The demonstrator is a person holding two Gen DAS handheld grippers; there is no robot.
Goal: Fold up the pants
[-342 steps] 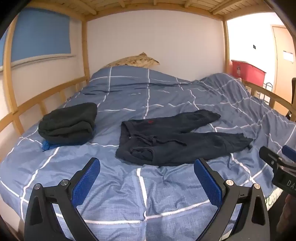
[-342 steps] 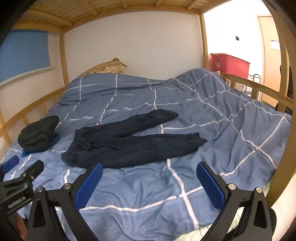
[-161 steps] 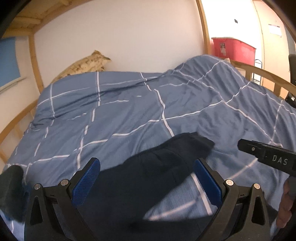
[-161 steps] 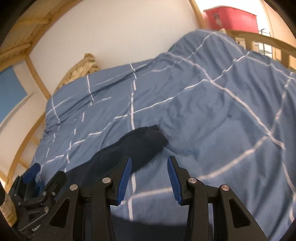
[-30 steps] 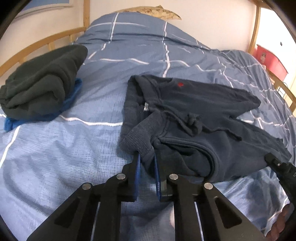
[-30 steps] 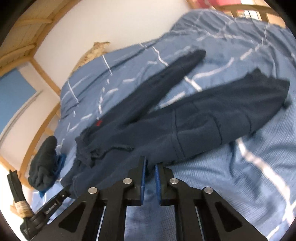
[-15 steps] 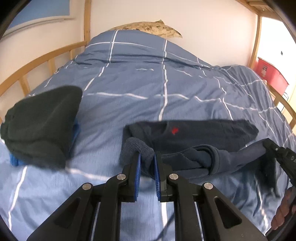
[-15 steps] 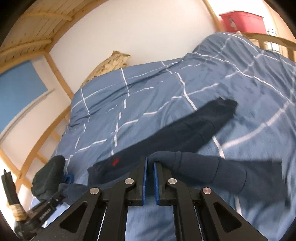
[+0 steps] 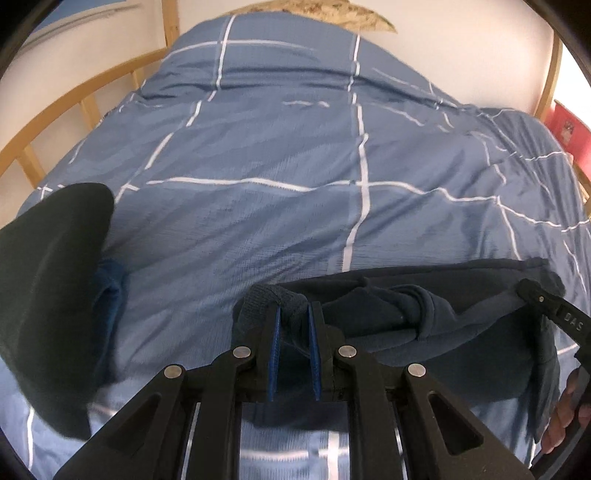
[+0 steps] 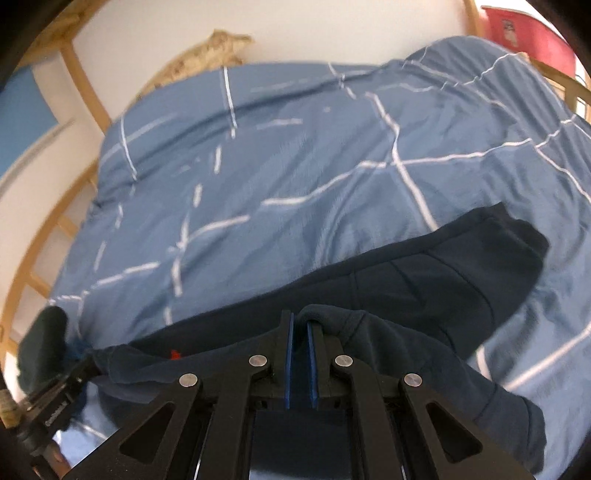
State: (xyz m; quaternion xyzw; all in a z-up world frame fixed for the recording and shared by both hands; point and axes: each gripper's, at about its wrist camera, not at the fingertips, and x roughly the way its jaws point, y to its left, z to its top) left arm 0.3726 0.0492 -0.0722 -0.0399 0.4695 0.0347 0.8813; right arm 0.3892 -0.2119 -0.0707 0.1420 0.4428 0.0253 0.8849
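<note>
Your left gripper (image 9: 292, 312): jaws nearly closed, pinching ribbed waistband of navy sweatpants (image 9: 424, 332). Your right gripper (image 10: 300, 325): jaws nearly closed on fold of same pants (image 10: 424, 284). Pants hung between your two grippers, one leg trailing onto blue checked duvet (image 9: 295, 147). Folded dark garment (image 9: 48, 288) lay at your left, over something blue. Beyond: wooden bed rail (image 9: 74, 99), patterned pillow (image 10: 207, 55) against white wall, red bin (image 10: 528, 33) at far right.
</note>
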